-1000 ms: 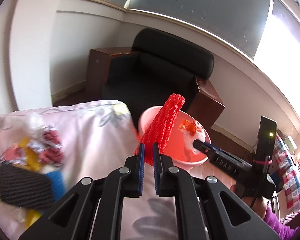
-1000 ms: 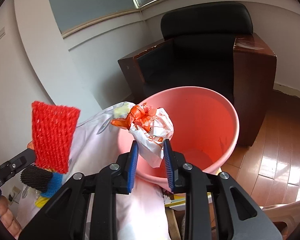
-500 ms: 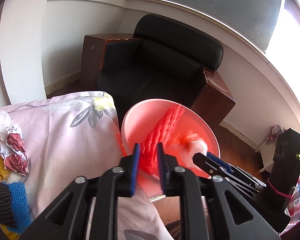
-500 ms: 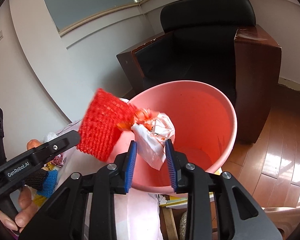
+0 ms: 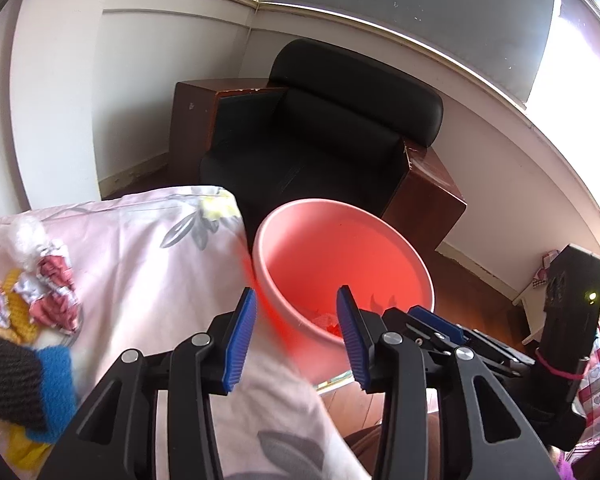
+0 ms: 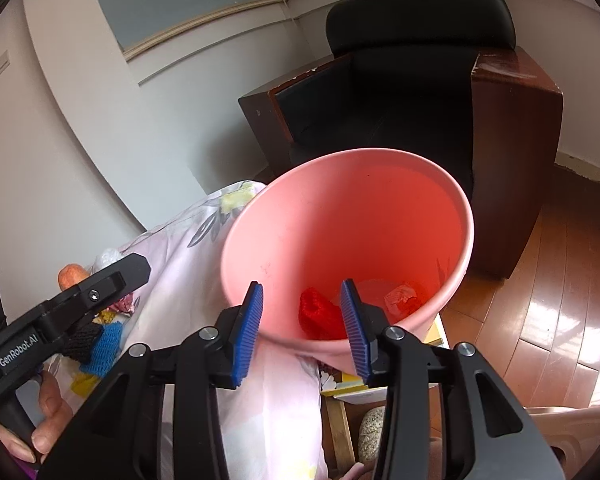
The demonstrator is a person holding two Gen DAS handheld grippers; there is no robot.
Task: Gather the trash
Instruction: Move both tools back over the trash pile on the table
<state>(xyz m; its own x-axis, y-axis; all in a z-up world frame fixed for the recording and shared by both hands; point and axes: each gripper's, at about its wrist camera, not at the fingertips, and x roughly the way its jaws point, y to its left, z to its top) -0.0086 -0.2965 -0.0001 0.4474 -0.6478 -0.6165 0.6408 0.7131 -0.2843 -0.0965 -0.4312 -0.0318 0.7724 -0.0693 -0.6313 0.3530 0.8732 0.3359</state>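
One pink plastic bucket holds two scraps at its bottom: a red mesh sleeve on the left and a crumpled wrapper to its right. The left gripper and right gripper both gape wide over the near rim, holding nothing. More trash lies left on the floral cloth.

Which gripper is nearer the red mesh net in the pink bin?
Right. The right gripper hangs open over the pink bin's near rim, with the red mesh net showing between its fingers. The left gripper is open beside the bin, over the cloth.
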